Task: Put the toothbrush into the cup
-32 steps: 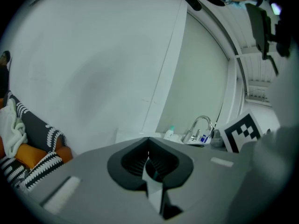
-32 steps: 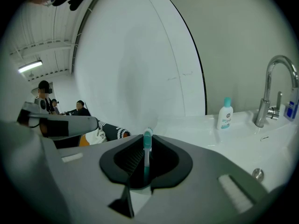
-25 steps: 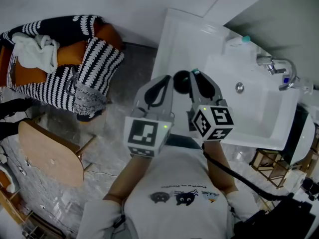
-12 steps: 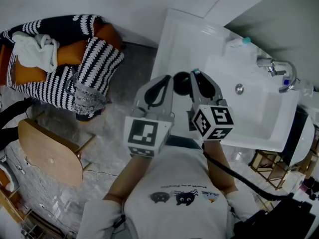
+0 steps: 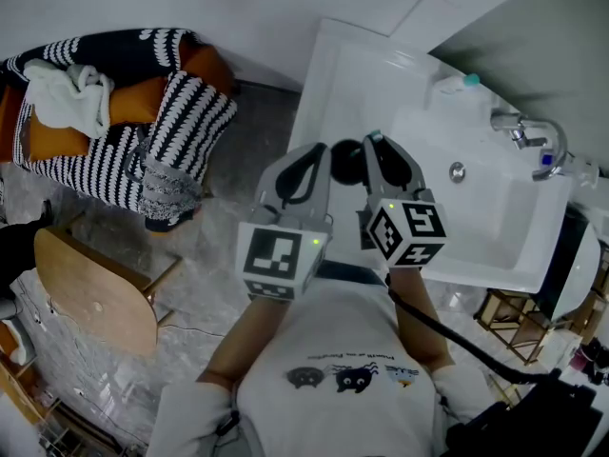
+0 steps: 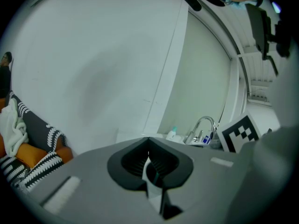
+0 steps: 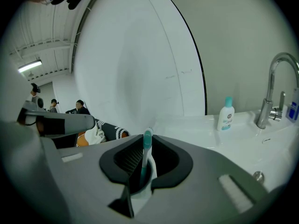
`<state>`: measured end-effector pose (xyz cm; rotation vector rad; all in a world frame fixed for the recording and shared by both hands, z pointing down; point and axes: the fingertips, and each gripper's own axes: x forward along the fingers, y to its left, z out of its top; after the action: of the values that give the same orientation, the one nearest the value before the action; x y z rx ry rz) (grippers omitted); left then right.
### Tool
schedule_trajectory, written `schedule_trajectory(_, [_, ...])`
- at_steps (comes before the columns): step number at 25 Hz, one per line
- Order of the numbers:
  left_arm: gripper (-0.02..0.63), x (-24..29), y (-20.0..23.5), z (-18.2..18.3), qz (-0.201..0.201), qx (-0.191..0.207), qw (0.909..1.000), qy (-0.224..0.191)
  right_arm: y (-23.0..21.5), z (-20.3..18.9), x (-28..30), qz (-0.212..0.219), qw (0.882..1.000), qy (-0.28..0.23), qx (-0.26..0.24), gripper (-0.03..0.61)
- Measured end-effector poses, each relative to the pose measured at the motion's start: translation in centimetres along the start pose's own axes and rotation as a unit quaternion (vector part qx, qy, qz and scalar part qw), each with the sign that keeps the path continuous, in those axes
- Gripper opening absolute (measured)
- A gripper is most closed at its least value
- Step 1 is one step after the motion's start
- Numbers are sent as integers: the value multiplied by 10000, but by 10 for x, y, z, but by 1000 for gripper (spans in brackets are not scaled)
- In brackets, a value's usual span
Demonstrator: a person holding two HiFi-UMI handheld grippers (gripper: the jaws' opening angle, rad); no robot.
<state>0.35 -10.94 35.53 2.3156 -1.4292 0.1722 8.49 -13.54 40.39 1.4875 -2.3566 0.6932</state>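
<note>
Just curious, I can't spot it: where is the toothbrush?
The toothbrush stands upright, clamped in the right claw, in the right gripper view; the head view shows it over the white sink counter.

toothbrush (image 7: pixel 147 140) lower handle hidden inside right gripper (image 7: pixel 149 147) jaws; cup (image 5: pixel 347 152) mostly covered by both grippers in head view; pale sliver (image 6: pixel 153 190) in left gripper (image 6: pixel 148 143) jaws unidentifiable
</note>
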Motion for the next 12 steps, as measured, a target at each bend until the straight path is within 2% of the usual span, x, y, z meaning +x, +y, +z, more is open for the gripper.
schedule_trajectory(12, [0, 9, -4, -2, -35, 23, 10000, 15, -6, -2, 3, 100, 9999, 50, -36, 61])
